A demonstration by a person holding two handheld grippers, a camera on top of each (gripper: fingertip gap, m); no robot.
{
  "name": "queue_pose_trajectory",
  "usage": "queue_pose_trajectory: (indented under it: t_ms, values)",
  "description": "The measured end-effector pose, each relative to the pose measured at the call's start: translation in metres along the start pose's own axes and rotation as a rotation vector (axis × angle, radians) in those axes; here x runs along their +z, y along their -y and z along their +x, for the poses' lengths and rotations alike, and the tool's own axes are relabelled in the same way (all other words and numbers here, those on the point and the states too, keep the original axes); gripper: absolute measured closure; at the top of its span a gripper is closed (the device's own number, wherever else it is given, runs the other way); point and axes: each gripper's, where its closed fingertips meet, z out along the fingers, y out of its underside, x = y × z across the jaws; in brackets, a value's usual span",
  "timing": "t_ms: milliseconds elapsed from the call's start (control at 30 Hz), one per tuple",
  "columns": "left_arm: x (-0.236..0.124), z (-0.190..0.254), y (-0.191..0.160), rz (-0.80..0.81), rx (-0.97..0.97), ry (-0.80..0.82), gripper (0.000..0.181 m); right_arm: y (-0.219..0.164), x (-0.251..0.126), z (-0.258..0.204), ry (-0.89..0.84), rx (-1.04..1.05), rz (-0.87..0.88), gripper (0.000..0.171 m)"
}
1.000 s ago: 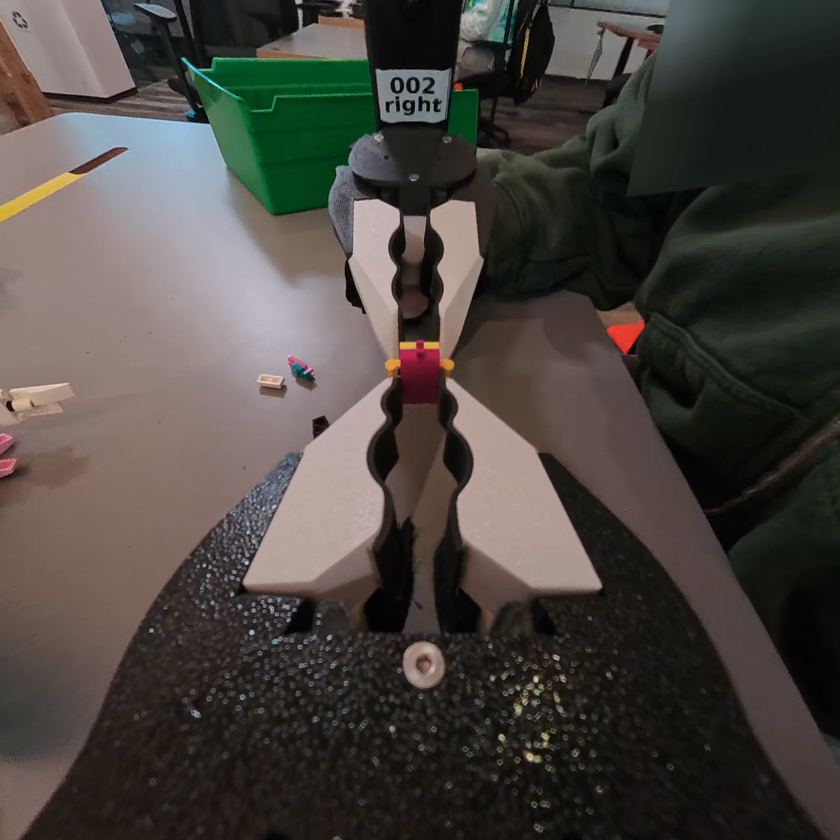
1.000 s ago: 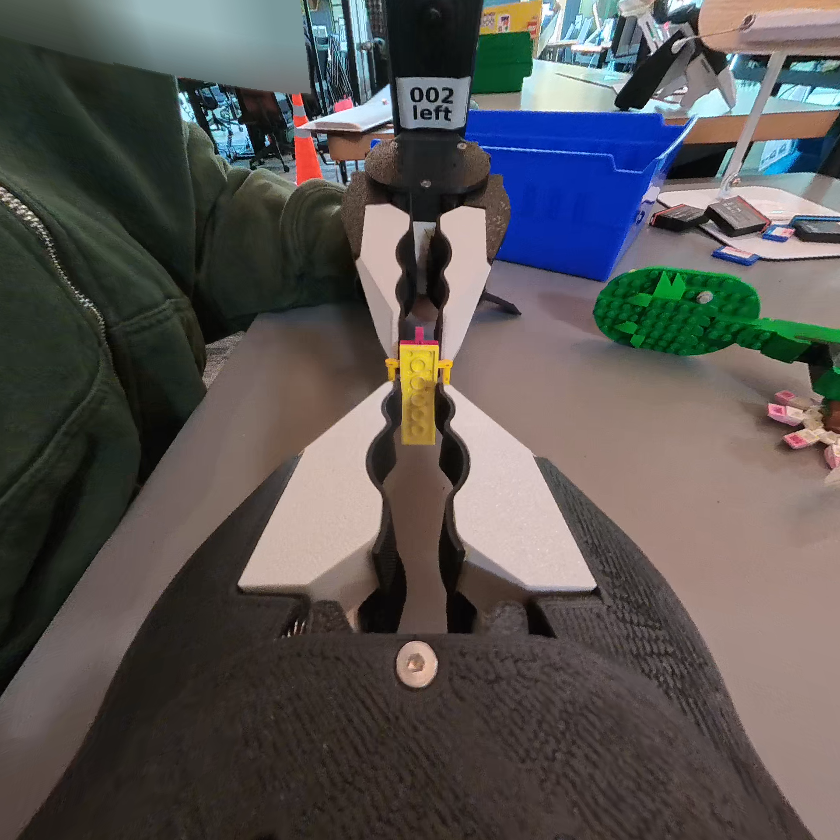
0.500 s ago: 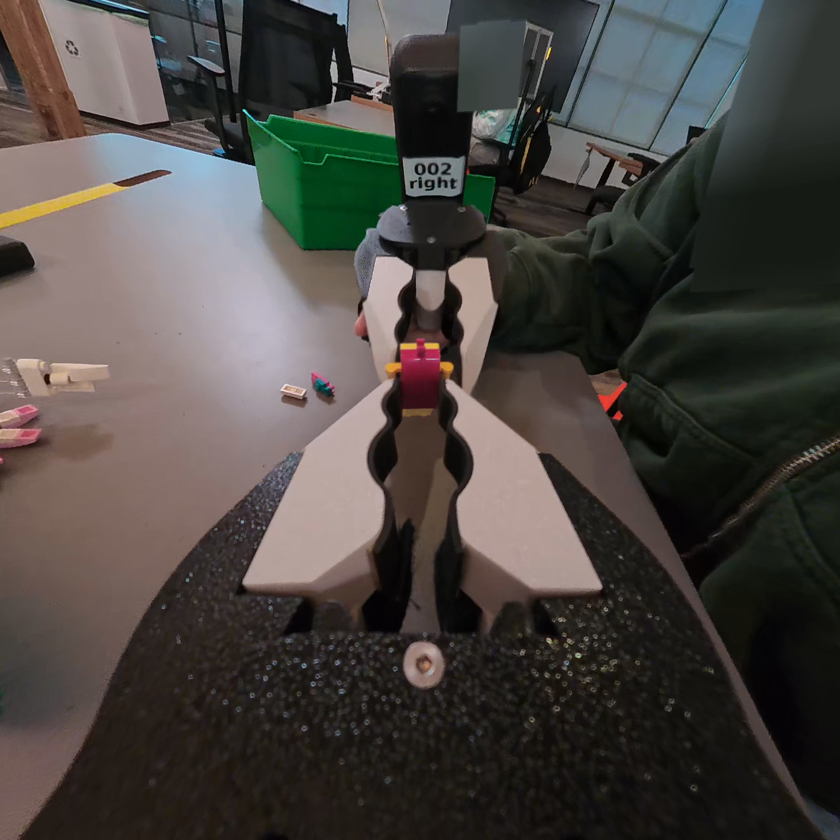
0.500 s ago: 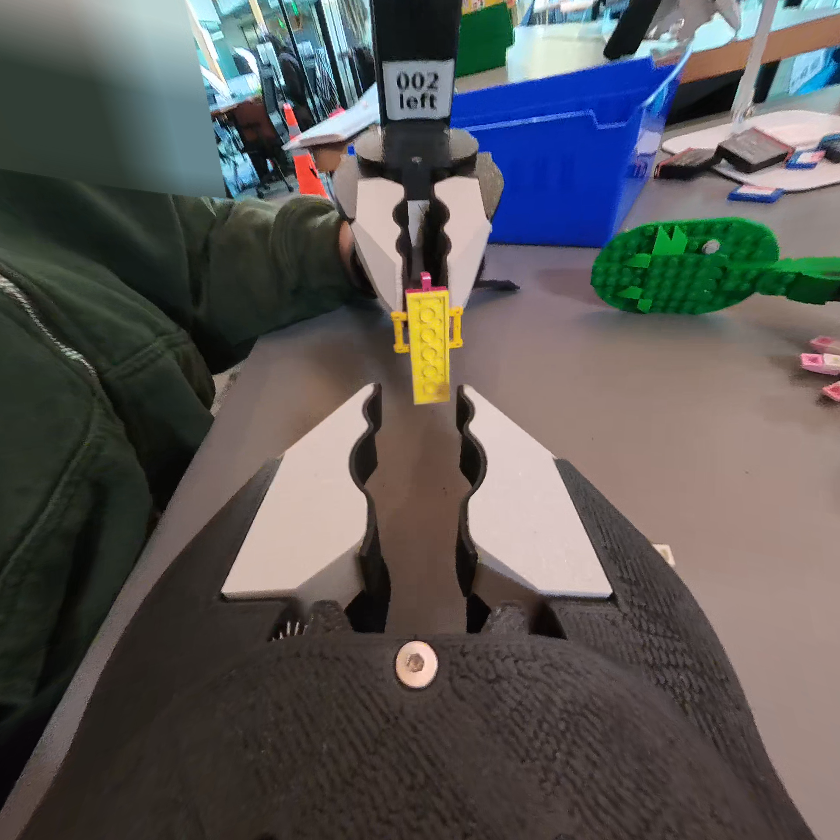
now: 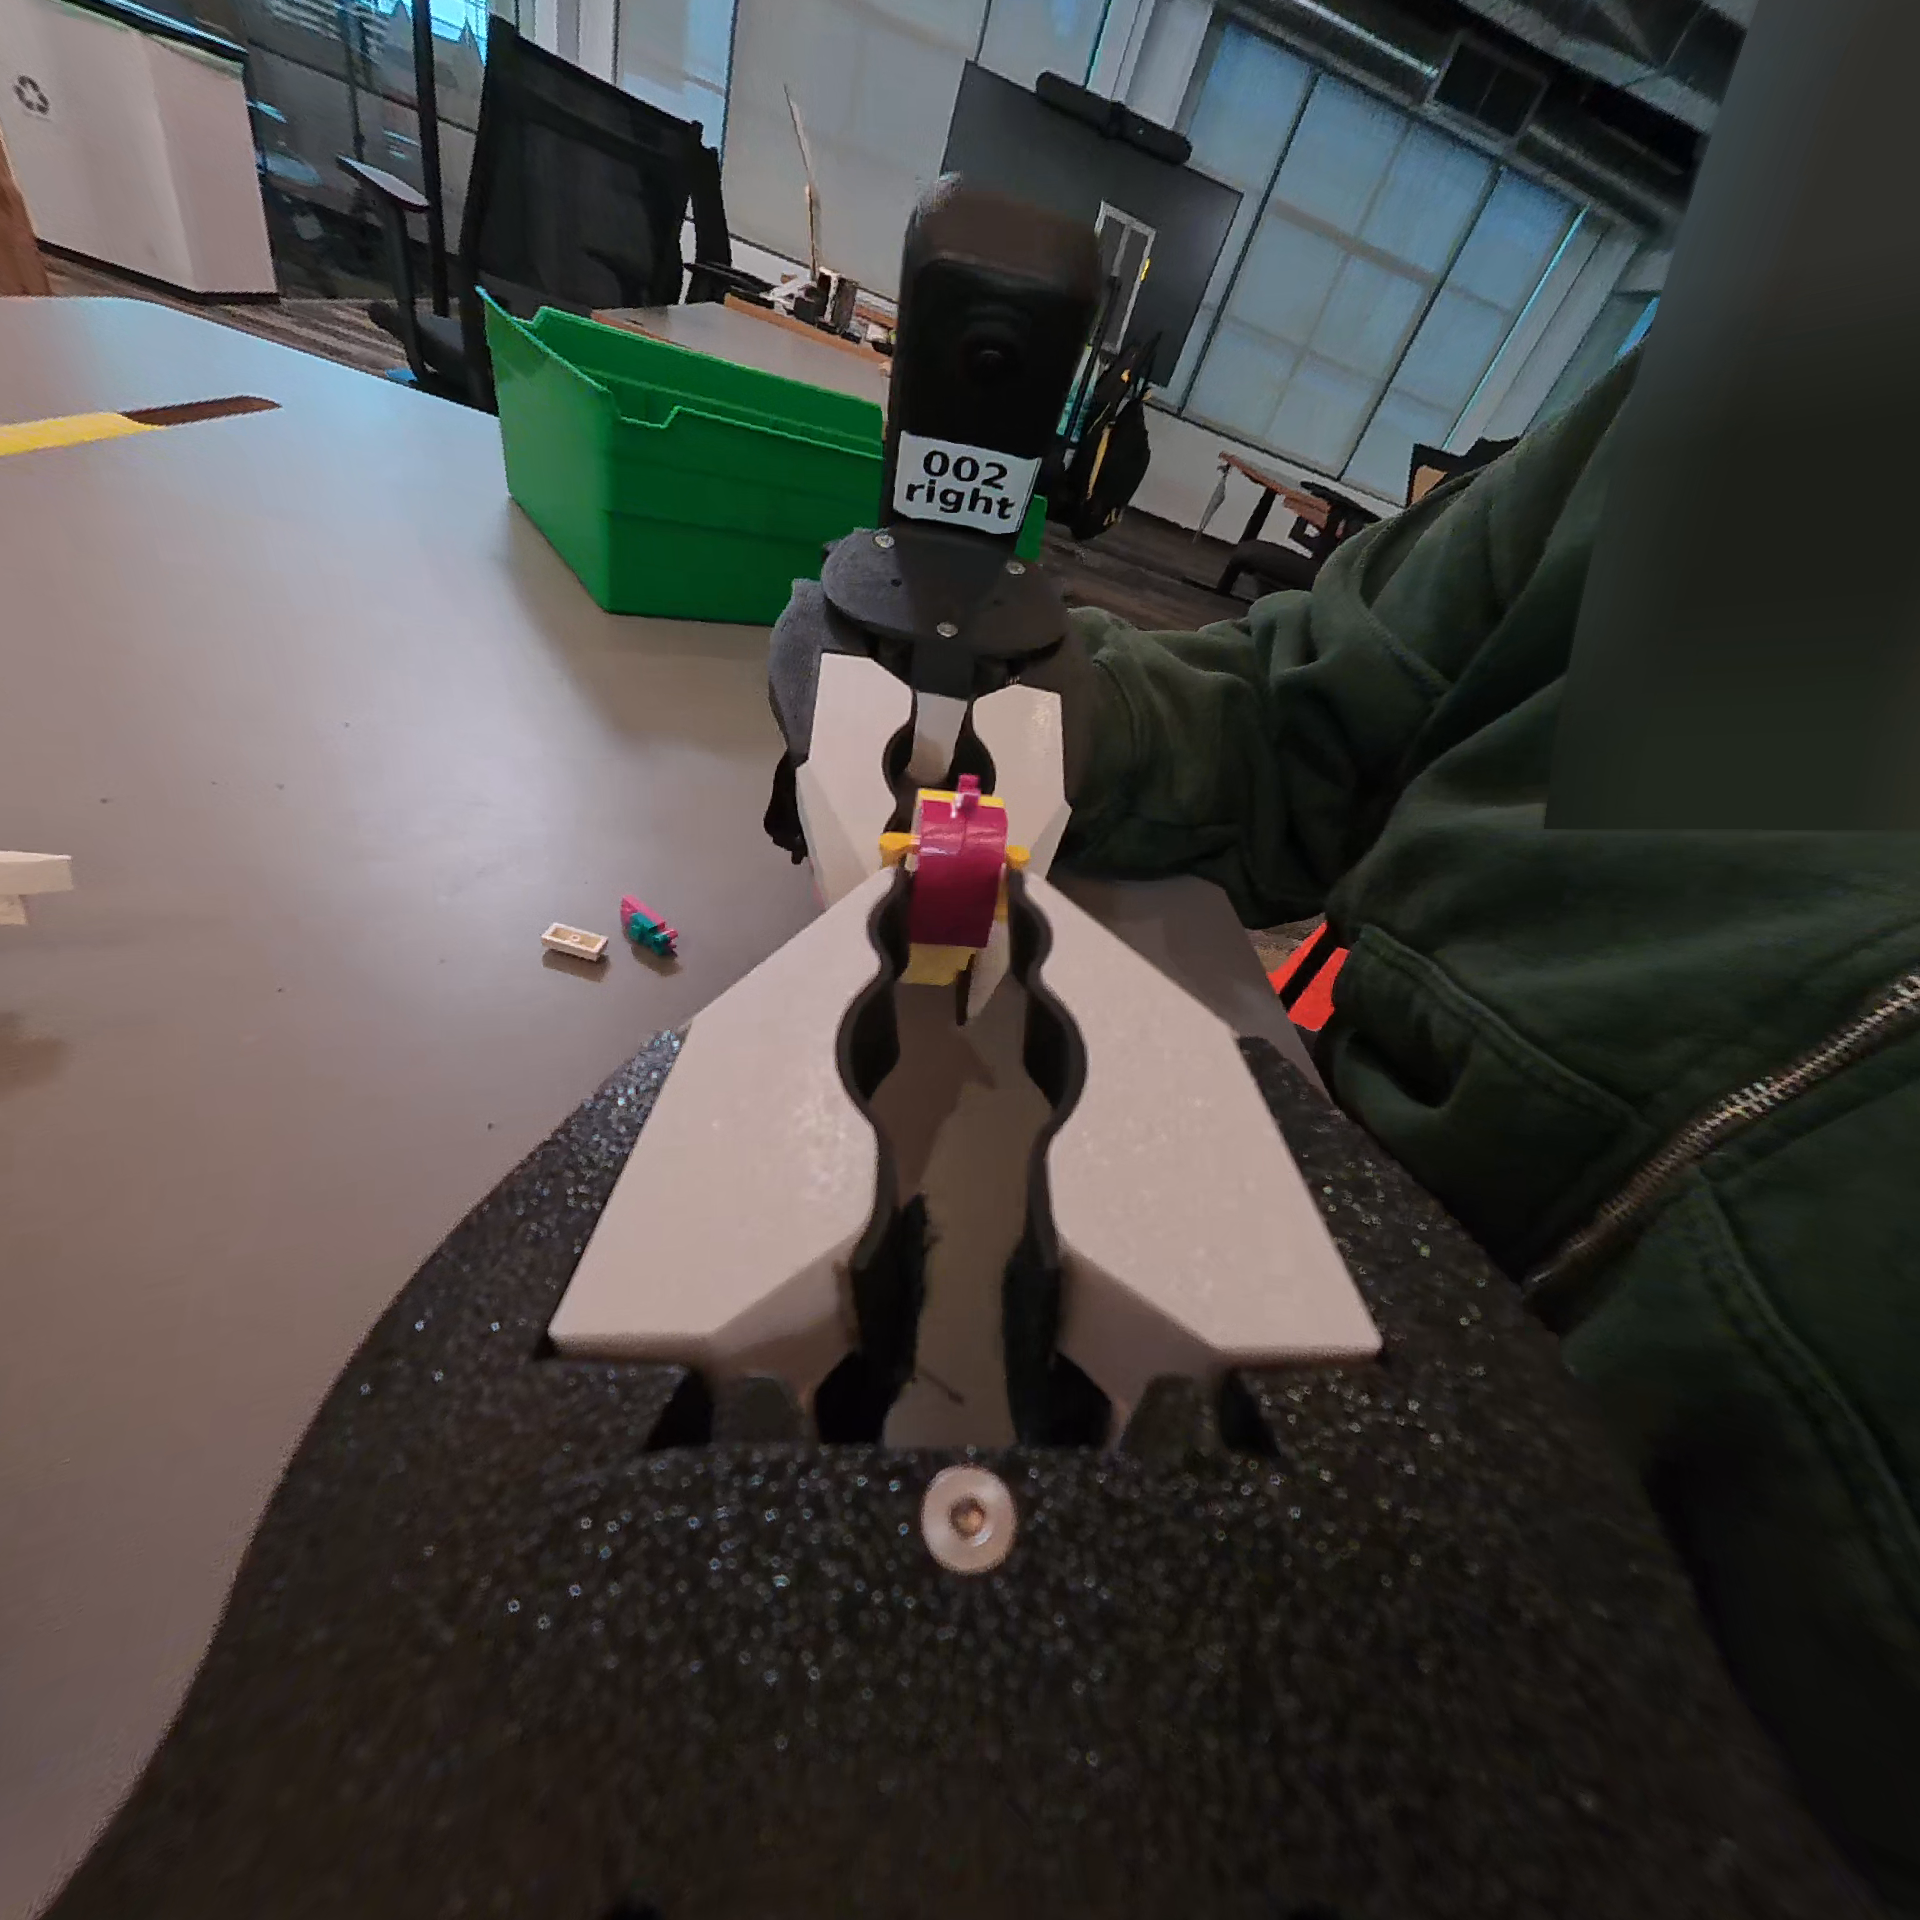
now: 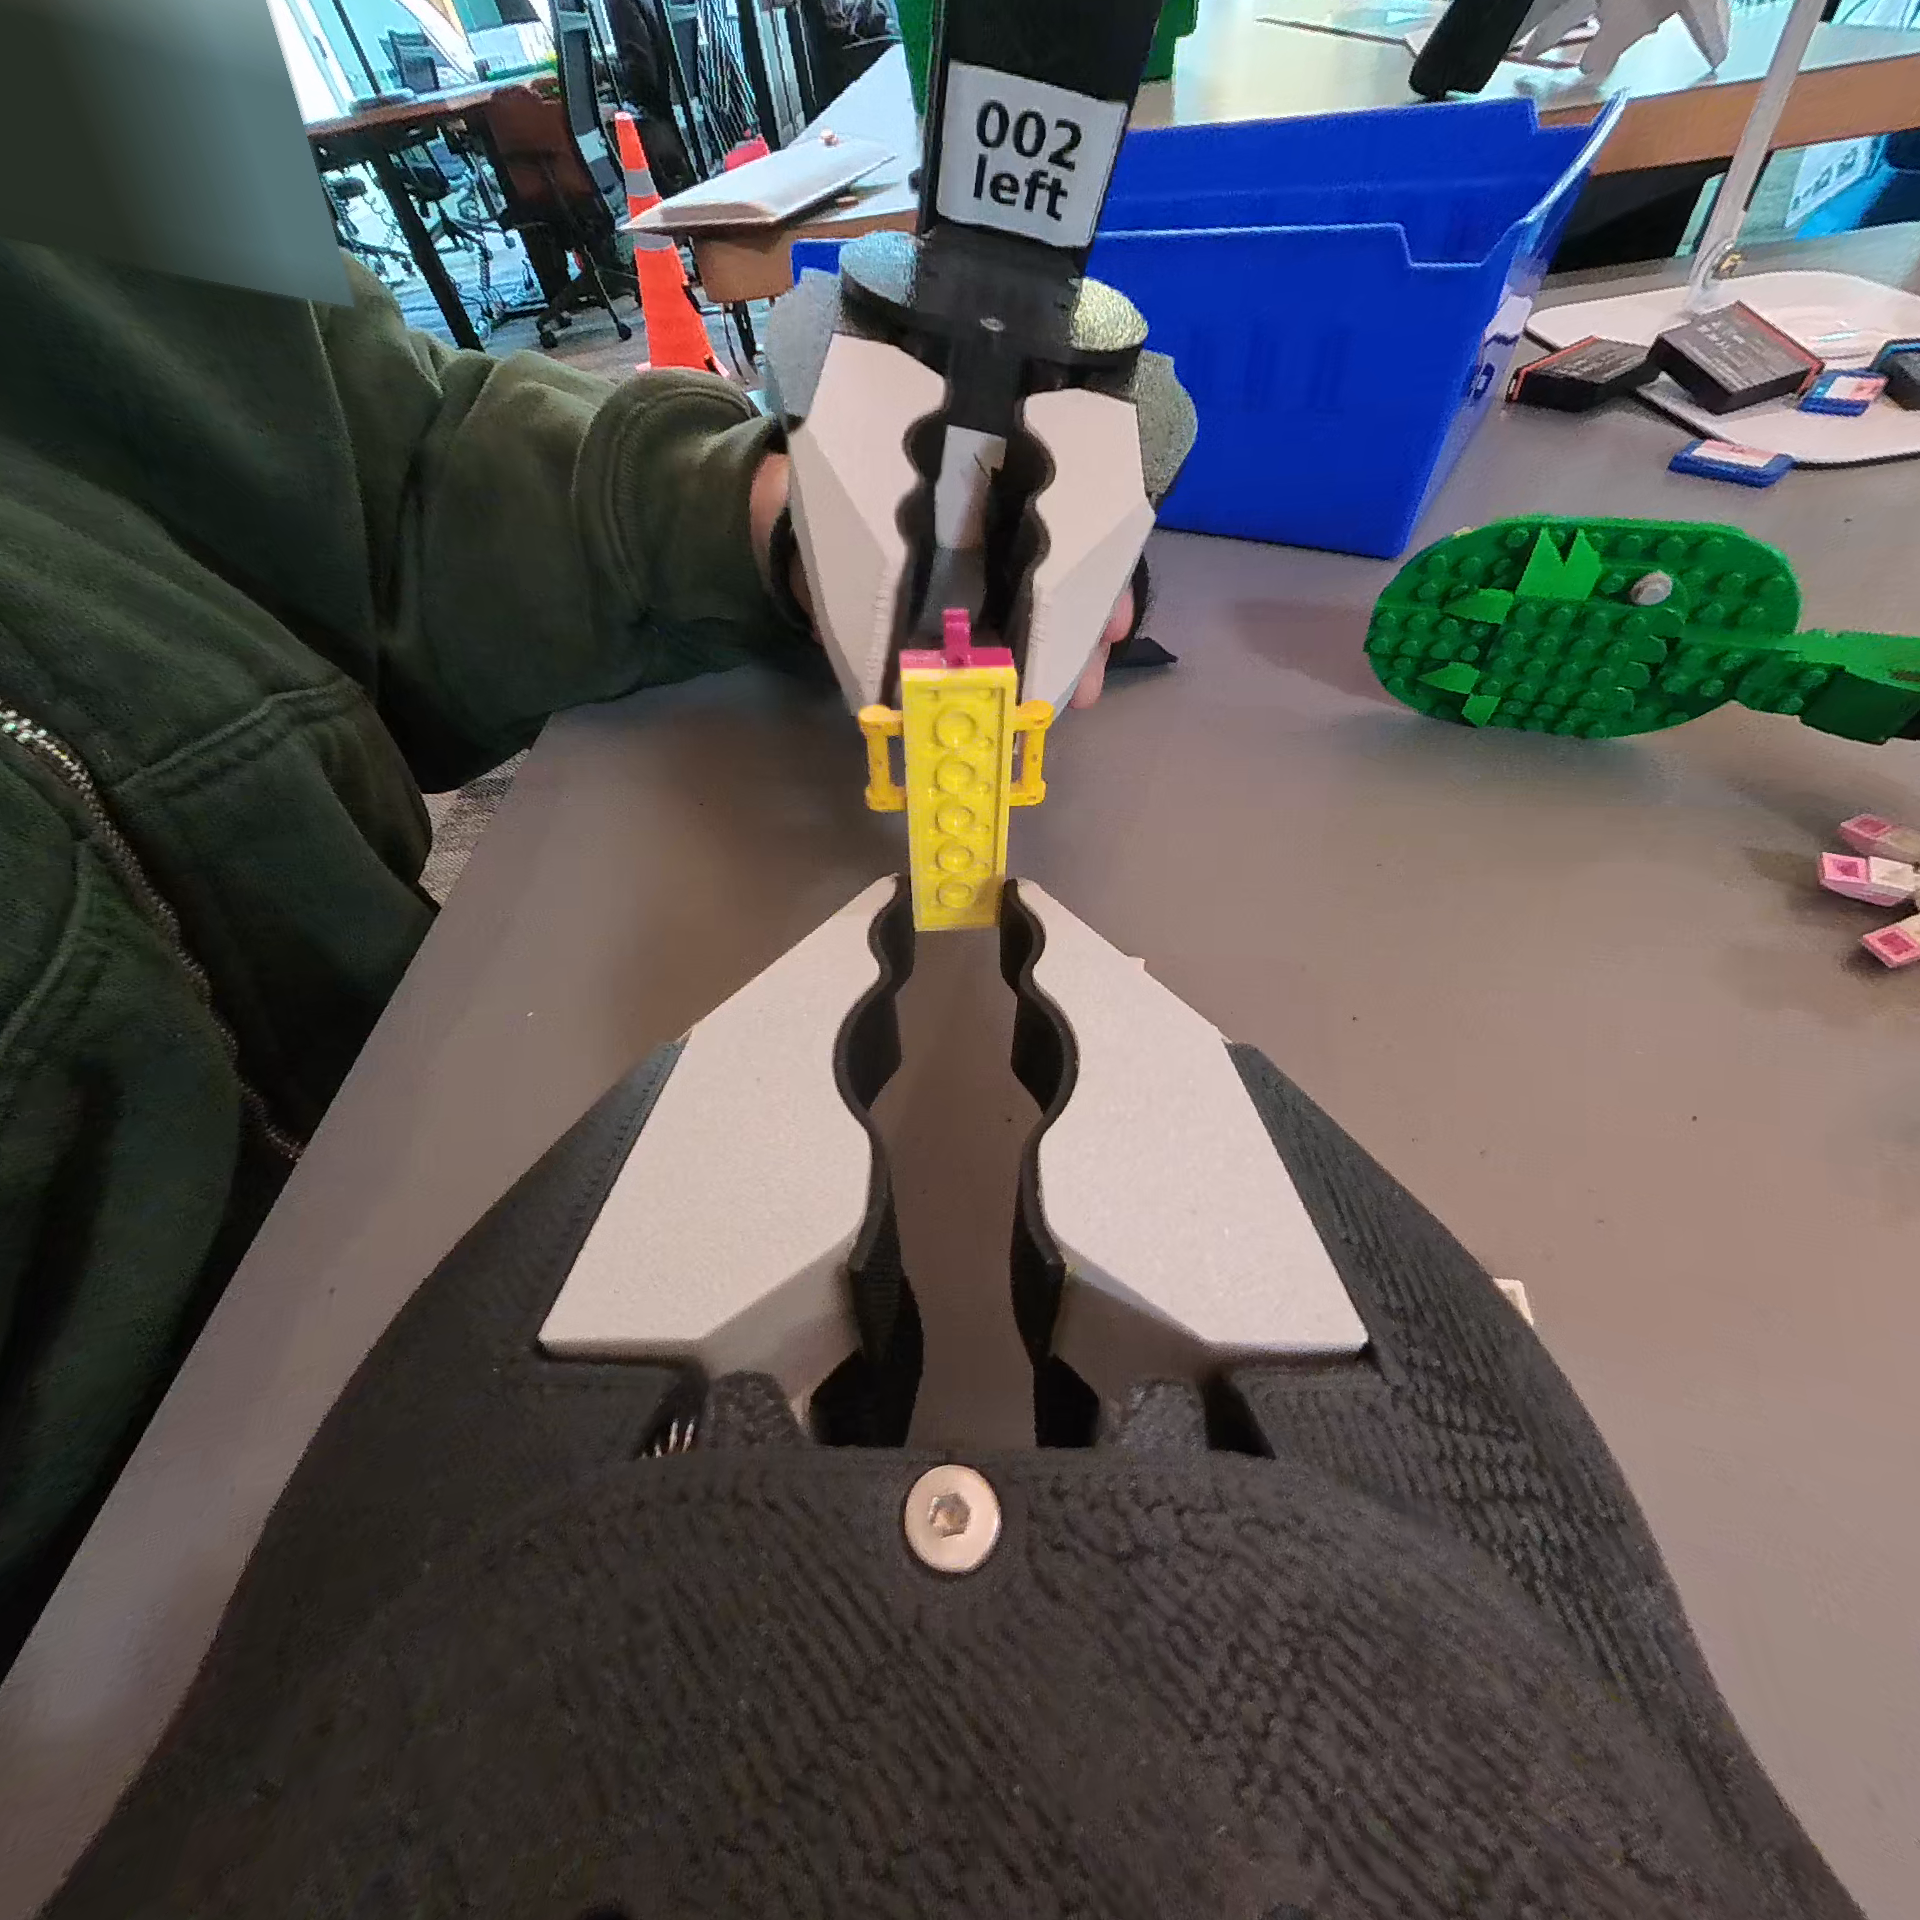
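Observation:
A small build, a yellow studded plate (image 6: 956, 790) with a magenta brick (image 5: 951, 852) on its back, hangs in the air between both grippers over the table's near edge. My left gripper (image 5: 956, 899) is shut on the magenta end. In the right wrist view it faces me (image 6: 956, 675) and grips the build's far end. My right gripper (image 6: 956, 896) has its jaws closed narrow on the near end of the yellow plate. In the left wrist view one of its fingers (image 5: 852, 748) shows behind the build.
A green bin (image 5: 675, 499) stands behind on the grey table (image 5: 312, 727), with two tiny loose pieces (image 5: 577, 940) near the middle. A blue bin (image 6: 1330, 343), a green studded plate (image 6: 1579, 634) and pink pieces (image 6: 1870, 883) lie to the right. A person's green sleeve (image 6: 468, 520) runs along the table edge. The tips of both grippers are at nearly the same place. The green studded plate (image 6: 1579, 634) is about equally far from each gripper, around 20 cm.
One second ago both grippers held the build. Half a second ago my right gripper was open and drawn back. Now it has closed again on the plate's near end. The left kept its hold.

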Motion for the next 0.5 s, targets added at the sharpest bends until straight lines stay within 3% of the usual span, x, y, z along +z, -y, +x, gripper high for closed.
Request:
queue_pose_trajectory:
  t_ms: [500]
  values:
    - [0.000,-0.008,-0.007,-0.067,0.104,0.090,0.168,-0.007,-0.002,0.009,-0.050,-0.034,-0.041,0.156]
